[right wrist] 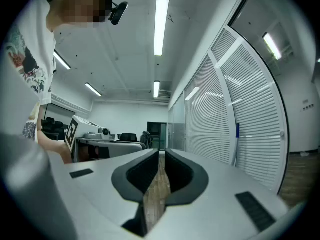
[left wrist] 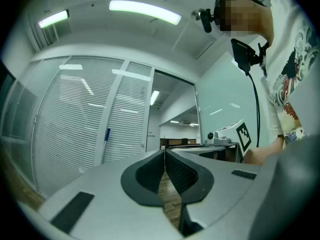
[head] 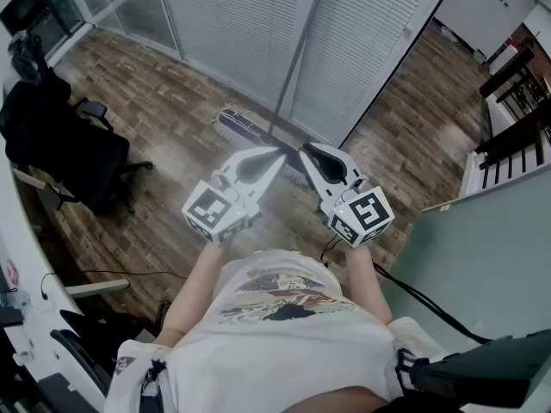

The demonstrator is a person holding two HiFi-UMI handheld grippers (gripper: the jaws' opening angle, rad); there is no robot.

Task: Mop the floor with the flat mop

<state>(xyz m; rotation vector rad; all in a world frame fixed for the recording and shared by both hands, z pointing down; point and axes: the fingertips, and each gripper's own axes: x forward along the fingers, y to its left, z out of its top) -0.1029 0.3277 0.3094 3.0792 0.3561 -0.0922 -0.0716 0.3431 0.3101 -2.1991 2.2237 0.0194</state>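
Head view from above: left gripper (head: pixel 277 151) and right gripper (head: pixel 303 150) held level, side by side in front of a person's white printed shirt (head: pixel 284 334), tips angled towards each other and nearly meeting. Jaws of the left gripper pressed together along their ribbed pads, nothing between them. Jaws of the right gripper likewise closed and empty, only wooden floor (head: pixel 172 110) showing through the slit beneath the pads. Untouched flat mop (head: pixel 296 58) just ahead of both sets of tips, mop head (head: pixel 245 127) flat on the floor beyond them, slim shaft rising against the white slatted blinds (head: pixel 232 15). Seen from the left gripper (left wrist: pixel 164 152), mop handle (left wrist: pixel 106 139) ahead and left of the jaws; from the right gripper (right wrist: pixel 161 153), ahead and right (right wrist: pixel 236 134). Black office chair (head: pixel 69 149) well off to the left of the left gripper; pale green surface (head: pixel 491 248) right of the right gripper.
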